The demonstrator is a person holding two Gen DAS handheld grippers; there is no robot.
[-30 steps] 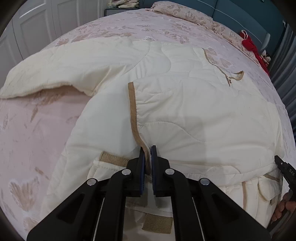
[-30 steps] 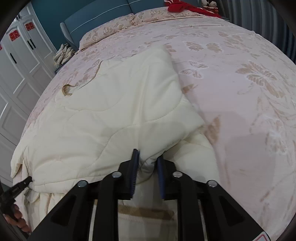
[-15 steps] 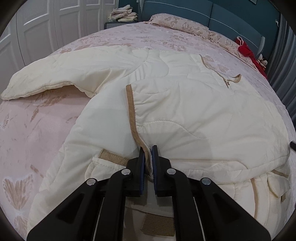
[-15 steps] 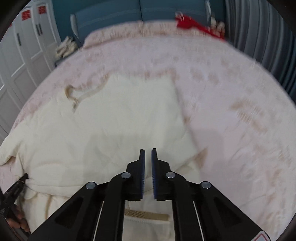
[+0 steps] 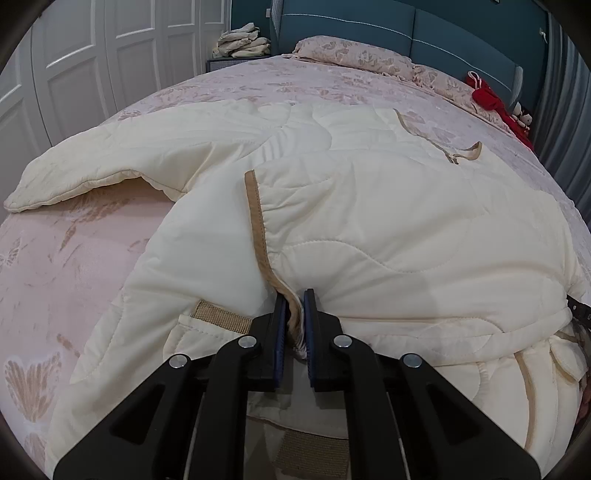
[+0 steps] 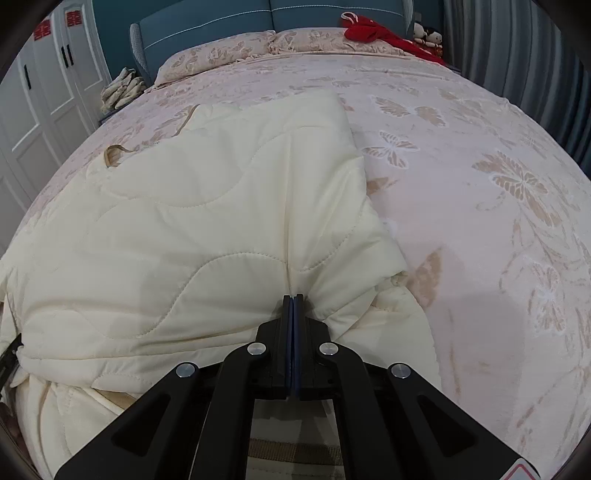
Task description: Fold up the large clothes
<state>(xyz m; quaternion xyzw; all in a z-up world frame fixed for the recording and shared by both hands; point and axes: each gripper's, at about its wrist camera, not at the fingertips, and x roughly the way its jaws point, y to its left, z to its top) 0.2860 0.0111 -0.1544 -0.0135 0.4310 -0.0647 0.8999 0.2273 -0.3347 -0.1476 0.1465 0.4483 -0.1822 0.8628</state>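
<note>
A large cream quilted jacket (image 5: 369, 221) with tan trim lies spread on the pink bed; it also shows in the right wrist view (image 6: 207, 221). One sleeve (image 5: 96, 166) stretches out to the left. My left gripper (image 5: 294, 295) is shut on the jacket's tan-trimmed front edge (image 5: 256, 221) near the hem. My right gripper (image 6: 293, 297) is shut with its pads together at the folded right side of the jacket; whether cloth is pinched between them is not clear.
The bed (image 6: 480, 184) has a pink butterfly-pattern cover, with pillows (image 6: 236, 51) and red items (image 6: 376, 29) at the blue headboard. A pile of folded cloth (image 5: 243, 40) sits on a nightstand. White wardrobe doors (image 5: 92, 55) stand to the left, grey curtains (image 6: 517, 55) to the right.
The right gripper let go of a bunched fold, closed fully and now sits at the jacket's right side. The left gripper keeps its hold; its view has lowered slightly.
</note>
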